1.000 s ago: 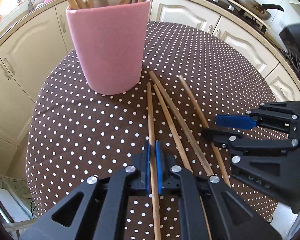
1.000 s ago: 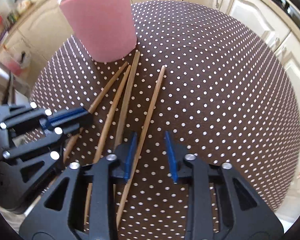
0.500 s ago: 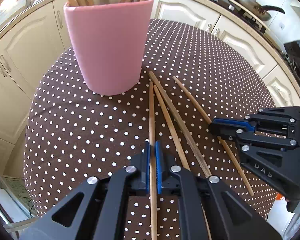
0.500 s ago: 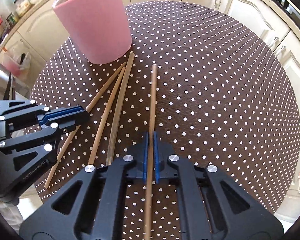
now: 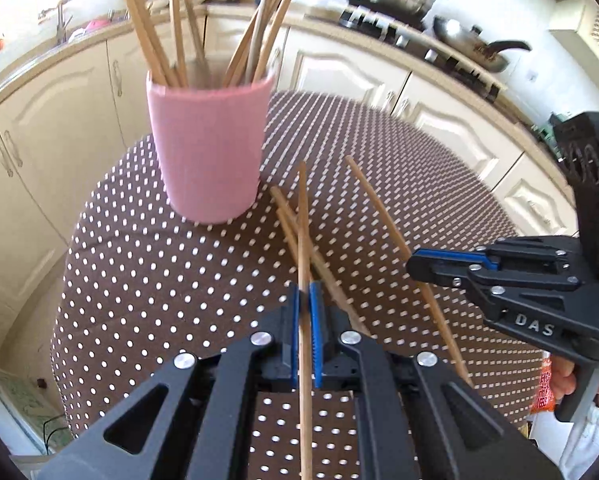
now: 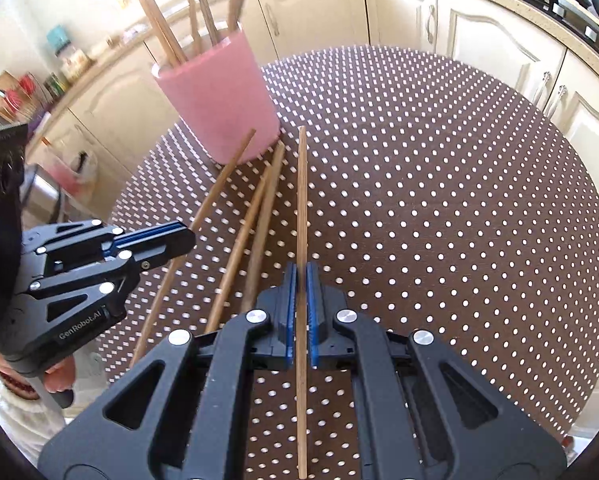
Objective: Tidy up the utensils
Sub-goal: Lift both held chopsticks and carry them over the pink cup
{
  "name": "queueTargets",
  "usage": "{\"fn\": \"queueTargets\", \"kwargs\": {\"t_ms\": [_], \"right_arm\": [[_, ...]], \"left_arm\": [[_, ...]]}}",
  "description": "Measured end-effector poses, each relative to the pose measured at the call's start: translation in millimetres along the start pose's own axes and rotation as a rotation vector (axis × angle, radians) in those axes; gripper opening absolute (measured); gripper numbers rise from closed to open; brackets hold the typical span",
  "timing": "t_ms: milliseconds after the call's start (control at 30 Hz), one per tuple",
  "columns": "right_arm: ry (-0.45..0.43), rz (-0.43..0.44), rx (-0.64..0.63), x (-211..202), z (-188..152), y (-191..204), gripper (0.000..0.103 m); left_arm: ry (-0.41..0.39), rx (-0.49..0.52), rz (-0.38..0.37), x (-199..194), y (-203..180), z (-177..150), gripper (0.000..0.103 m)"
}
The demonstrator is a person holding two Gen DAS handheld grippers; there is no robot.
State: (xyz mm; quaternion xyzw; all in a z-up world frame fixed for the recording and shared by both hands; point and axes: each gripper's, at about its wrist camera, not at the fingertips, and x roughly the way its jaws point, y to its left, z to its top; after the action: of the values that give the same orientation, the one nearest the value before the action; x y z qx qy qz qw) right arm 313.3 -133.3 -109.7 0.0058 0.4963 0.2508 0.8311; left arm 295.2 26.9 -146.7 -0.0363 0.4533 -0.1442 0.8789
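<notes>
A pink cup (image 5: pixel 209 148) (image 6: pixel 219 102) holding several wooden chopsticks stands at the far left of the round dotted table. My left gripper (image 5: pixel 305 290) is shut on one chopstick (image 5: pixel 302 220), lifted off the table and pointing toward the cup. My right gripper (image 6: pixel 301 270) is shut on another chopstick (image 6: pixel 302 192), also raised. The left gripper also shows in the right wrist view (image 6: pixel 179 238), and the right gripper in the left wrist view (image 5: pixel 421 266). Two chopsticks (image 6: pixel 255 216) still lie on the cloth between the grippers.
The brown polka-dot tablecloth (image 6: pixel 459 200) covers the round table, whose edge drops off on all sides. Cream kitchen cabinets (image 5: pixel 39 132) ring the table. A stove with a pot and pan (image 5: pixel 471 40) is at the back right.
My right gripper closed on its chopstick. Both grippers then lifted their chopsticks off the table and tilted upward, so the cup's rim and the kitchen counter now show.
</notes>
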Motion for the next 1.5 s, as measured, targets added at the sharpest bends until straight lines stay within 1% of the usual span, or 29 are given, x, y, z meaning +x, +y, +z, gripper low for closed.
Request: {"fn": "queueTargets", "kwargs": {"t_ms": [200,367,467,600,767,933,1100,1233,1400,1500], "right_arm": [[-0.122,0.078,0.015,-36,-1,3,0.005],[-0.238,0.121,0.009,-75,3,5,0.005],[-0.308,0.142,-0.002,-95,7,8,0.005],[-0.395,0.15,-0.026,-119,15,14,0.005],[-0.478,0.146,-0.063,-129,33,37,0.005],[-0.545,0.137,-0.102,-117,61,68,0.005],[-0.605,0.135,-0.129,-114,80,79,0.005],[-0.643,0.119,-0.144,-110,97,85,0.005],[-0.675,0.117,-0.148,-102,113,89,0.005],[-0.693,0.109,-0.149,-97,119,90,0.005]], "left_arm": [[-0.164,0.021,-0.062,-36,-11,6,0.005],[-0.329,0.008,-0.088,-59,-25,18,0.006],[-0.43,-0.01,-0.089,-71,-29,24,0.006],[-0.559,-0.025,-0.066,-89,-25,28,0.006],[-0.709,-0.053,-0.049,-111,-15,38,0.006],[-0.833,-0.084,-0.016,-124,-4,53,0.006],[-0.936,-0.105,0.014,-135,6,71,0.006],[-0.997,-0.12,0.049,-136,14,87,0.006],[-1.028,-0.138,0.084,-125,23,104,0.006],[-1.035,-0.149,0.101,-115,29,108,0.006]]}}
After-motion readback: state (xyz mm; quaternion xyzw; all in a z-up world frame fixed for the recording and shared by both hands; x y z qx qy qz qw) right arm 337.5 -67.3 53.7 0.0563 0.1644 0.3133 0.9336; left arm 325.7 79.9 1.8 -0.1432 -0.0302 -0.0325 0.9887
